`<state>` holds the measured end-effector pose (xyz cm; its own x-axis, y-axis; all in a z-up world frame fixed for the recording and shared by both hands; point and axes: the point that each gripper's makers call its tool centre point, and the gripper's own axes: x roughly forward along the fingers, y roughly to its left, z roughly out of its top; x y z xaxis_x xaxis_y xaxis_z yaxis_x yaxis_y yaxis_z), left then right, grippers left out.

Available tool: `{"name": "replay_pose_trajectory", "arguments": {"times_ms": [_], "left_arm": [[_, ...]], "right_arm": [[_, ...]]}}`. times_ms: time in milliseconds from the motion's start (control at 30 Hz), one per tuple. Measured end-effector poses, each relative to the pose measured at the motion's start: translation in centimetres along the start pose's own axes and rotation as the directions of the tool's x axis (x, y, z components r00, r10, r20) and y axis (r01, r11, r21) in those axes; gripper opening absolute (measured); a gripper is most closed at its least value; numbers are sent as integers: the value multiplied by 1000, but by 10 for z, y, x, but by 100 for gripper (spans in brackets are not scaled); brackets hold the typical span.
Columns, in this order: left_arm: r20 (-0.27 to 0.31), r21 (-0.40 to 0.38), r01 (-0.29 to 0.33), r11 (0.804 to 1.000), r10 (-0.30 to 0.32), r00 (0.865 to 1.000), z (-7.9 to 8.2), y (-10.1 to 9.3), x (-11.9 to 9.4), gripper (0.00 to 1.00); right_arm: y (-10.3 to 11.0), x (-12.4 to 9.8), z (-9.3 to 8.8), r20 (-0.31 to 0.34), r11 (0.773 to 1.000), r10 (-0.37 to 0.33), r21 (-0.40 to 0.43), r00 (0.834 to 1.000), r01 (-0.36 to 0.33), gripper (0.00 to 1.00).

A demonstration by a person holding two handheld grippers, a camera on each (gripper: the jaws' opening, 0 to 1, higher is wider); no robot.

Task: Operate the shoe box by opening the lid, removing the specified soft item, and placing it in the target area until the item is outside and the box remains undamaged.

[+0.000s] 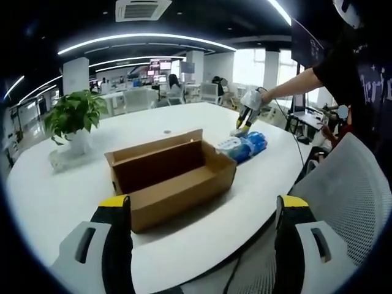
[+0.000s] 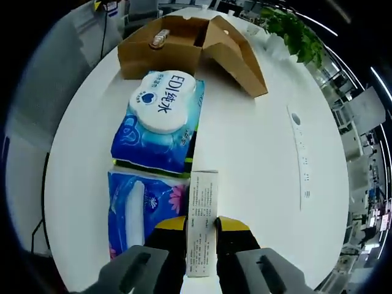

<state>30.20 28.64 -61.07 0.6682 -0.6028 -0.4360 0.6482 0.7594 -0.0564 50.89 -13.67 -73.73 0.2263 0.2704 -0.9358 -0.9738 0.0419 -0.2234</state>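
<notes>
The shoe box (image 1: 171, 177) is plain brown cardboard, dull and smooth. The wipes packs (image 2: 160, 116) are shiny plastic. The worktop (image 2: 257, 153) is smooth and white.

You're at a round white table (image 1: 184, 119) in an open office. A potted plant (image 1: 75, 116) stands on it. A mesh chair (image 1: 352, 202) sits beside you. Curved light strips (image 1: 147, 38) and an air vent (image 1: 143, 8) line the dark ceiling; windows (image 1: 257, 66) glow beyond.

The left gripper (image 1: 203, 211) hangs with its fingers spread wide; nothing sits between them. The right gripper (image 2: 202, 229), on an outstretched arm, pinches a slim white carton (image 2: 203, 223) near the counter's far edge.
</notes>
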Motion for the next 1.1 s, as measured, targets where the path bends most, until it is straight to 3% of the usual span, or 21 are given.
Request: {"name": "replay_pose_trajectory", "arguments": {"times_ms": [367, 1100], "left_arm": [[2, 3, -4, 1000, 4, 1000, 0, 1, 0, 95], [-3, 8, -9, 1000, 9, 1000, -1, 4, -1, 92]], "right_arm": [[1, -2, -10, -36, 999, 6, 37, 999, -4, 14], [-4, 1, -9, -49, 997, 3, 72, 999, 0, 15]]}}
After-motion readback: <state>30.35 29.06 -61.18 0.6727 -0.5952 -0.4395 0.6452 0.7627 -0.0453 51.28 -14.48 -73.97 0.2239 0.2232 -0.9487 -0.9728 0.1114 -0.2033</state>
